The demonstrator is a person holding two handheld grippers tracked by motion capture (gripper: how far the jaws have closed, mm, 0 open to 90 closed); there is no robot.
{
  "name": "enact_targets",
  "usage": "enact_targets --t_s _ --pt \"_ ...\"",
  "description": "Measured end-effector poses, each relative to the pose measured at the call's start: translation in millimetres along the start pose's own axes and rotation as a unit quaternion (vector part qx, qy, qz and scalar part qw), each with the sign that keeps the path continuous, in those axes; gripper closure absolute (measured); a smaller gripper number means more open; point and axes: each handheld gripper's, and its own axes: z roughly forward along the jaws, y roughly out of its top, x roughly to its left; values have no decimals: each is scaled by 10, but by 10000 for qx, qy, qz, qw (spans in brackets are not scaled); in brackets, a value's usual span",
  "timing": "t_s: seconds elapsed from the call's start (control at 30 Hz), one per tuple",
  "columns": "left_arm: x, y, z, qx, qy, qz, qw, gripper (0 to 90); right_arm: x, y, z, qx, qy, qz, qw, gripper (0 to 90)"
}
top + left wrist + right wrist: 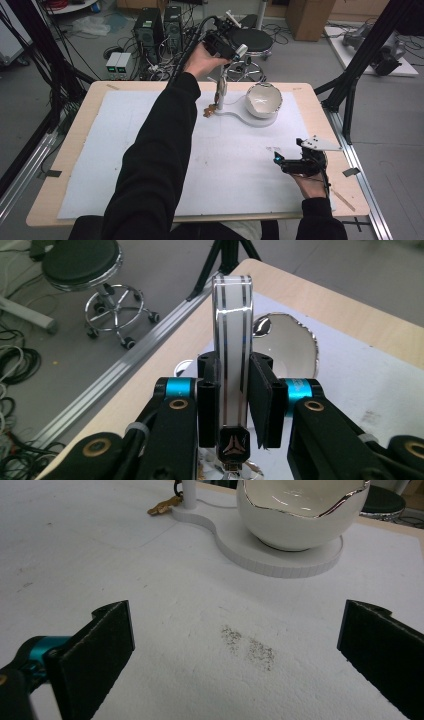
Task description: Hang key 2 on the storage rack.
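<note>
My left gripper (234, 53) is held high over the table's far edge, shut on a flat white strip (232, 325) with two dark stripes and a black end cap. Below it a thin white post (220, 92) rises from a white stand base (231, 113). A small gold object (209, 111) lies at the foot of the post. On the base's right end sits a white bowl (263, 100) with a metallic rim. My right gripper (278, 159) rests low at the table's near right, open, with bare white mat between its pads (95, 655). The bowl (300, 515) stands well ahead of it.
A white mat (125, 150) covers most of the wooden table (75, 150). A small dark smudge (250, 650) marks the mat between the right jaws. Beyond the far edge are a black stool (255, 40), computer towers (150, 30) and floor cables. Black frame struts (350, 90) stand at right.
</note>
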Motion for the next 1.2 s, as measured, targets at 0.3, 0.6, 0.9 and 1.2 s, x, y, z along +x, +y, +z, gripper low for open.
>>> enact_targets --t_s 0.3,0.6,0.9,1.2 --pt "-1 -17 24 -63 -83 56 9999 749 5 -6 -5 21 4 -26 10000 7" --pt "-9 -11 -44 -162 -456 -173 9987 433 4 -12 -12 14 -2 -30 10000 7" --pt "-186 -1 -198 -356 -508 216 9978 61 8 -15 -2 31 0 -2 10000 7" --pt "-169 -137 -390 -541 -510 160 9971 19 15 -5 41 43 36 -44 10000 7"
